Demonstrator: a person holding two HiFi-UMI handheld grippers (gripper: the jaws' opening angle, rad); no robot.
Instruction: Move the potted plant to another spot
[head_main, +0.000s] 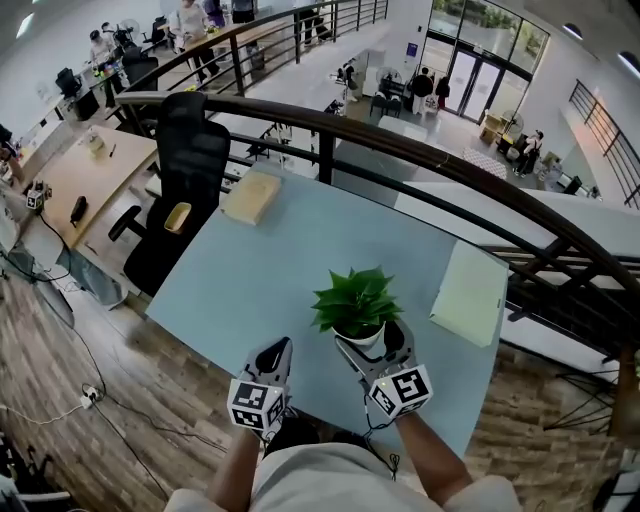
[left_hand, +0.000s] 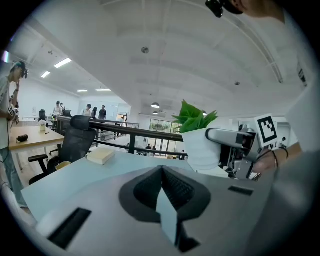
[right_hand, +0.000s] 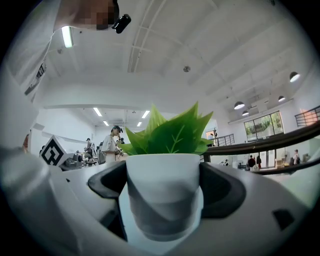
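Note:
A small potted plant (head_main: 356, 300) with green leaves in a white pot stands near the front edge of the pale blue table (head_main: 290, 250). My right gripper (head_main: 372, 342) is shut on the pot, one finger on each side. In the right gripper view the white pot (right_hand: 162, 185) fills the space between the dark pads (right_hand: 107, 180). I cannot tell whether the pot rests on the table or is lifted. My left gripper (head_main: 273, 352) is just left of the plant, shut and holding nothing. The left gripper view shows its jaws pressed together (left_hand: 162, 172), with the plant (left_hand: 197, 137) and the right gripper (left_hand: 235, 142) to its right.
A tan block (head_main: 252, 195) lies at the table's far left corner and a pale green sheet (head_main: 470, 292) at its right side. A black office chair (head_main: 185, 190) stands left of the table. A dark railing (head_main: 450, 165) runs behind it, above a lower floor.

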